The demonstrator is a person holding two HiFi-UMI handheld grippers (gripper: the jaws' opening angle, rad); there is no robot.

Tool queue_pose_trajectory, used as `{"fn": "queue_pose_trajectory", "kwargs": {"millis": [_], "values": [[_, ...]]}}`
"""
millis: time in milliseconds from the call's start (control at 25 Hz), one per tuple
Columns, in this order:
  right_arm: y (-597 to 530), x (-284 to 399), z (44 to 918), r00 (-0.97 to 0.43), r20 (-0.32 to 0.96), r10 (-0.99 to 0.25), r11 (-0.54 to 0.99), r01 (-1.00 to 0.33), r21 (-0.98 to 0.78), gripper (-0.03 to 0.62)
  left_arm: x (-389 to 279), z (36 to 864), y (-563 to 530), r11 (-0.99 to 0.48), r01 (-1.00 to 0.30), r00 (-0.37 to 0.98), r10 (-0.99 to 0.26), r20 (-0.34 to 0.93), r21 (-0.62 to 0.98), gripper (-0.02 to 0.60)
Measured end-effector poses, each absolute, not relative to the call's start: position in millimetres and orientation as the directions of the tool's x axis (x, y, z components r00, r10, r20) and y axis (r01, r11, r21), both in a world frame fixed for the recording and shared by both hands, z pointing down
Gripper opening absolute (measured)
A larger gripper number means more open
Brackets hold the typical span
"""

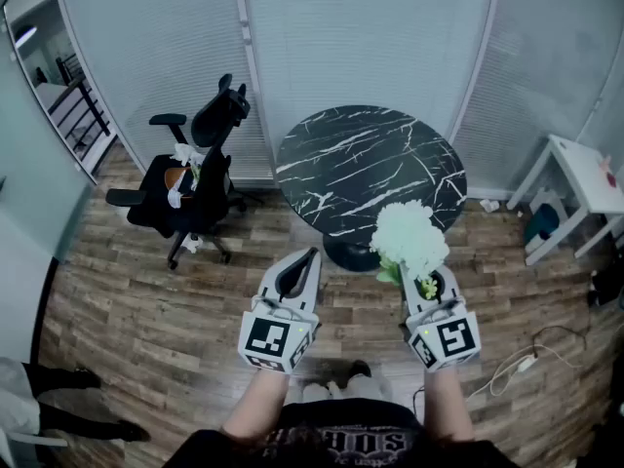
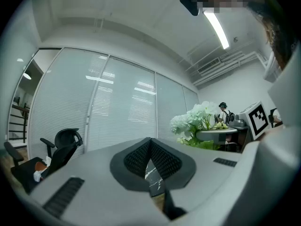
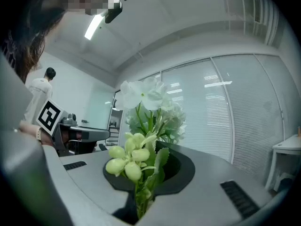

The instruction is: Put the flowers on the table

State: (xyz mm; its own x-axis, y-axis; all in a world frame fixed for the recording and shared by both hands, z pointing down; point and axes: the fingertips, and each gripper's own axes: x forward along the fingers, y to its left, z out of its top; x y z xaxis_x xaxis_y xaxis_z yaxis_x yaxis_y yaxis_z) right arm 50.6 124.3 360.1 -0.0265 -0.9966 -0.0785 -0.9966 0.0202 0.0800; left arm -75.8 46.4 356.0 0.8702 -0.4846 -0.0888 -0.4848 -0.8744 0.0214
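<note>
Here the right claw (image 1: 427, 283) pinches the stems of white and pale-green flowers (image 1: 409, 239); the left claw (image 1: 312, 255) is closed, empty.

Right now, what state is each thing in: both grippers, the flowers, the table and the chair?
left gripper, shut, holding nothing
right gripper, shut on the flowers at their stems
flowers, upright in the right gripper, not yet on the table
table, standing ahead of the person, no flowers on it
chair, upright at the left, small things on its seat
</note>
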Motion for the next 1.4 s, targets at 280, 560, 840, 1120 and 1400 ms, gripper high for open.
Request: {"fn": "queue_pose_trajectory", "kwargs": {"millis": [280, 560, 840, 1120, 1400], "values": [[124.8, 60.3, 357.3, -0.013, -0.083, -0.996, 0.006, -0.997, 0.081, 0.055, -67.4, 351.1, 41.8, -0.877, -0.480, 0.872, -0.479, -0.103, 0.021, -0.002], [120.0, 67.0, 357.2, -0.018, -0.085, -0.996, 0.012, -0.997, 0.077, 0.055, -63.4, 355.3, 34.5, -0.872, -0.489, 0.868, -0.488, -0.095, 0.020, -0.003], [112.9, 77.3, 357.3, -0.030, -0.103, -0.994, 0.026, -0.999, 0.036, 0.055, -56.8, 354.9, 29.6, -0.863, -0.505, 0.858, -0.504, -0.095, 0.013, -0.002], [100.1, 94.4, 360.8, -0.046, -0.103, -0.994, 0.045, -0.999, 0.010, 0.057, -48.9, 356.9, 23.0, -0.849, -0.528, 0.847, -0.527, -0.064, 0.013, -0.002], [79.8, 114.9, 367.0, -0.085, -0.089, -0.992, 0.085, -0.996, 0.006, 0.057, -32.0, 356.0, 10.0, -0.832, -0.554, 0.830, -0.553, -0.077, 0.008, -0.002]]}}
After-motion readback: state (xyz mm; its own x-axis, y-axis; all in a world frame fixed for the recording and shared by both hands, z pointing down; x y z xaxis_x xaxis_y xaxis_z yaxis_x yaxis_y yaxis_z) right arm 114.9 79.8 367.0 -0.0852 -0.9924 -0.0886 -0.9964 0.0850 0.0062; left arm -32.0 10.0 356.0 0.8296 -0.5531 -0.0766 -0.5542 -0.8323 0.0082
